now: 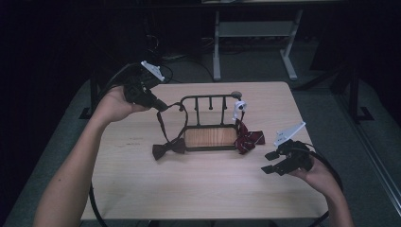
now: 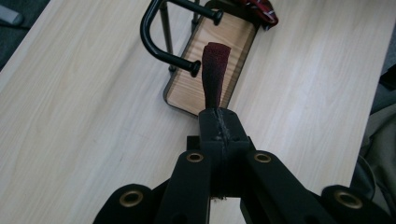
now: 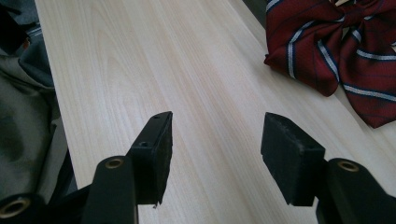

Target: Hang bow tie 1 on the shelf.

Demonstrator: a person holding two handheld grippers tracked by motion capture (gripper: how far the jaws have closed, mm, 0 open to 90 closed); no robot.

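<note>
A black metal rack (image 1: 208, 99) with a wooden base (image 1: 210, 137) stands mid-table. A plain maroon bow tie (image 1: 168, 148) lies at its left front corner, and its strap (image 2: 214, 70) rises to my left gripper (image 1: 160, 105), which is shut on the strap end above the rack's left side (image 2: 159, 44). In the left gripper view the closed jaws (image 2: 219, 119) pinch the strap. A red striped bow tie (image 1: 248, 139) rests at the rack's right end (image 3: 327, 46). My right gripper (image 1: 271, 161) hovers open to its right, jaws (image 3: 217, 154) wide apart over bare table.
A white clip (image 1: 239, 108) sits on the rack's right post above the striped bow tie. The light wooden table (image 1: 198, 189) has free room in front. A white-legged desk (image 1: 255, 29) stands behind on the floor. Grey cloth (image 3: 23, 116) lies past the table's edge.
</note>
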